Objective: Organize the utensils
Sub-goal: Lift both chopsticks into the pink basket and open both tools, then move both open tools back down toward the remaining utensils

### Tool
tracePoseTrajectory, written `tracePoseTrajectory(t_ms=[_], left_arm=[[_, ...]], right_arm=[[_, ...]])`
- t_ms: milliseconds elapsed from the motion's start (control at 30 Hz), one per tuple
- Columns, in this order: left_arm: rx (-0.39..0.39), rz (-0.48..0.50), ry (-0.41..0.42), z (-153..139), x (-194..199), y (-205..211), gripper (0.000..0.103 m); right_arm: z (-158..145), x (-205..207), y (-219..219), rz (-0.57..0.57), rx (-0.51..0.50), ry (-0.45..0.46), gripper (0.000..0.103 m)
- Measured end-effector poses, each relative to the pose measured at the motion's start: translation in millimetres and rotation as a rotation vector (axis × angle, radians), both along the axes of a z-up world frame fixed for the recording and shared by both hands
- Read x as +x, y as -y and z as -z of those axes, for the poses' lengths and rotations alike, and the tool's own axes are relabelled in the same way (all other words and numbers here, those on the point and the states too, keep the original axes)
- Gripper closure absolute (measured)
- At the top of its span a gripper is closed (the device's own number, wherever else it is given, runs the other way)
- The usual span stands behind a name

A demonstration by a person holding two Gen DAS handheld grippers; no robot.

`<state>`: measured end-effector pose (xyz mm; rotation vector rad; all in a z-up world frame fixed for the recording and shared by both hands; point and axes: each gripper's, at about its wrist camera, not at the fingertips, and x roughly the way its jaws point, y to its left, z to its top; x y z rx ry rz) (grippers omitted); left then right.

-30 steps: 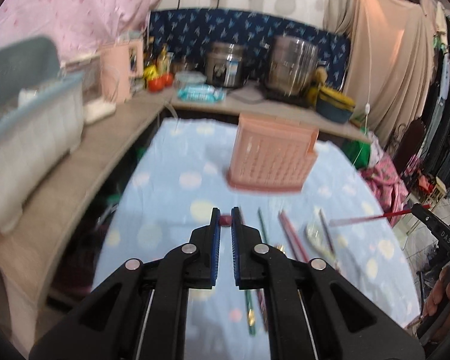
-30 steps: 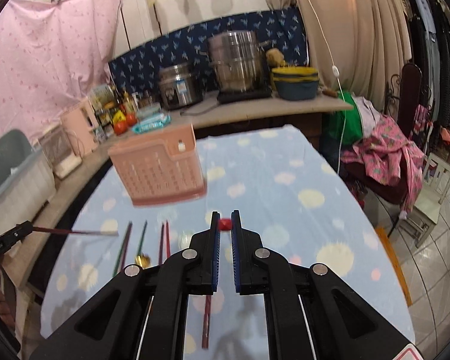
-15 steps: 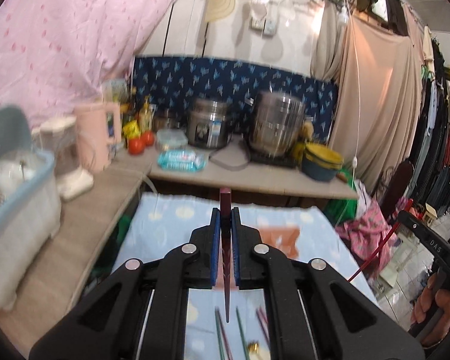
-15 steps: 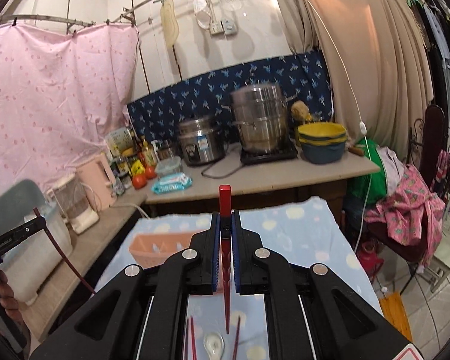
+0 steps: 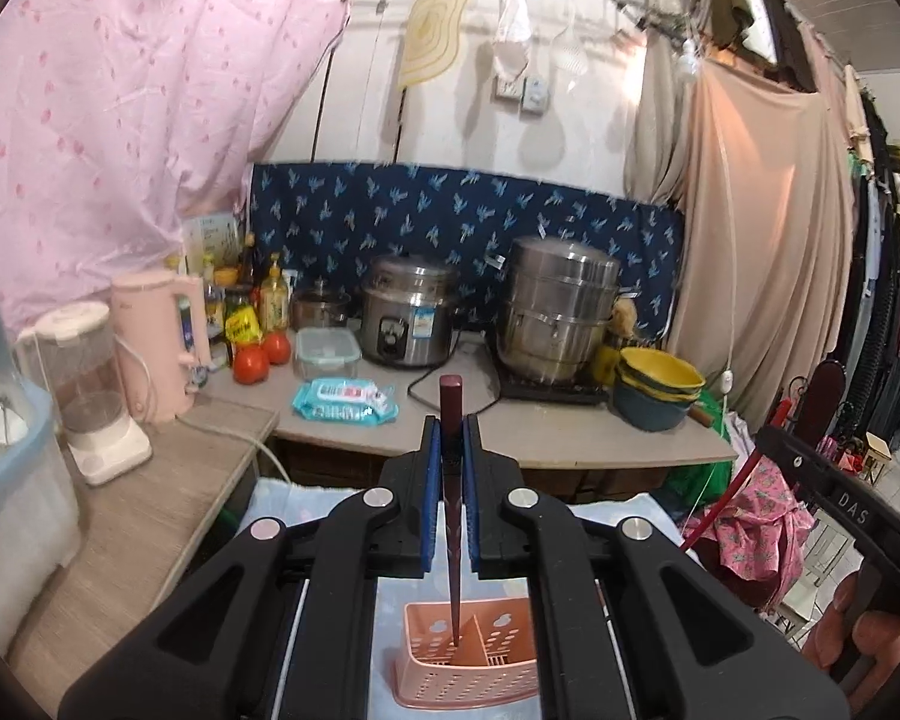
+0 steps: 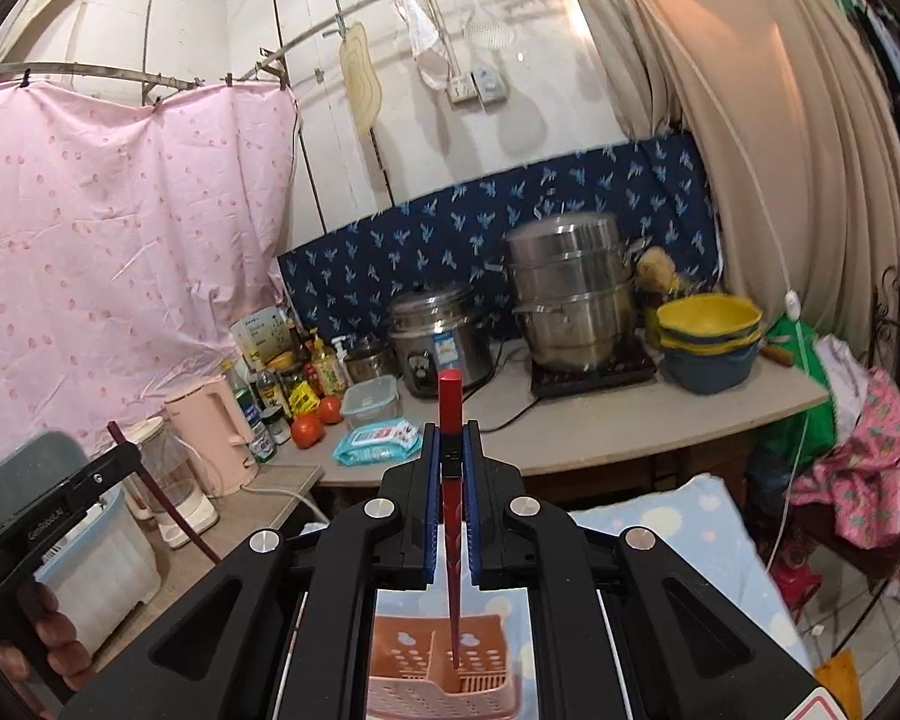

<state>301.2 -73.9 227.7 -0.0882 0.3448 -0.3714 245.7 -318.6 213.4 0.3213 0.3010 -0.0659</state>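
The left gripper (image 5: 450,450) w/ black arms & blue pads is squeezed tight on a long dark red chopstick (image 5: 452,540). The stick stands almost straight up between the pads. Its flat top pokes out at 12 o'clock above the claw, & its thin tip hangs down at 6 o'clock. In the left cam the tip shows over the left part of a pink plastic basket w/ little holes (image 5: 468,660), which sits on a light blue cloth w/ pale dots (image 5: 282,504). Can't tell if the tip touches the basket.

The right gripper (image 6: 450,456) looks the same & is pinched tight on a long bright red chopstick (image 6: 452,540). That stick is upright too, top at 12 o'clock, tip at 6 o'clock. In the right cam the tip shows over the right part of the pink basket, past the wall in the middle.

In the left cam, the right claw shows at 4 o'clock, w/ a hand (image 5: 864,642) under it. In the right cam, the left claw shows at 8 o'clock, also w/ a hand (image 6: 54,642).
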Motion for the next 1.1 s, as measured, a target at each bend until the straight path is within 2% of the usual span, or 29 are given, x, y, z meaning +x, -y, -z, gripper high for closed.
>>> tracePoseTrajectory(t_ms=[233,467,500,567,600,633,700,900,1100], left_arm=[[0.034,-0.014,-0.084,42,25,-1,0.096],[0.039,-0.025,-0.131,60,31,-5,0.096],[0.034,-0.027,-0.133,61,31,-7,0.093],[0.04,-0.047,-0.136,61,30,-10,0.069],[0.041,-0.066,-0.129,61,27,-12,0.045],[0.037,-0.072,-0.116,59,23,-14,0.038],[0.048,-0.075,-0.089,56,13,-17,0.037],[0.062,-0.076,-0.087,53,-20,-33,0.035],[0.07,-0.096,-0.116,67,-60,-56,0.033]], right_arm=[[47,26,6,-0.005,0.025,-0.104,0.096],[68,32,6,0.018,0.011,-0.151,0.094],[68,31,7,0.027,0.012,-0.148,0.091],[66,26,7,0.043,0.006,-0.138,0.076],[65,23,8,0.051,0.006,-0.128,0.063],[64,20,9,0.059,0.008,-0.12,0.055],[60,9,8,0.068,0.001,-0.107,0.054],[58,-29,3,0.057,-0.003,-0.108,0.054],[81,-83,-11,0.057,-0.026,-0.161,0.05]])
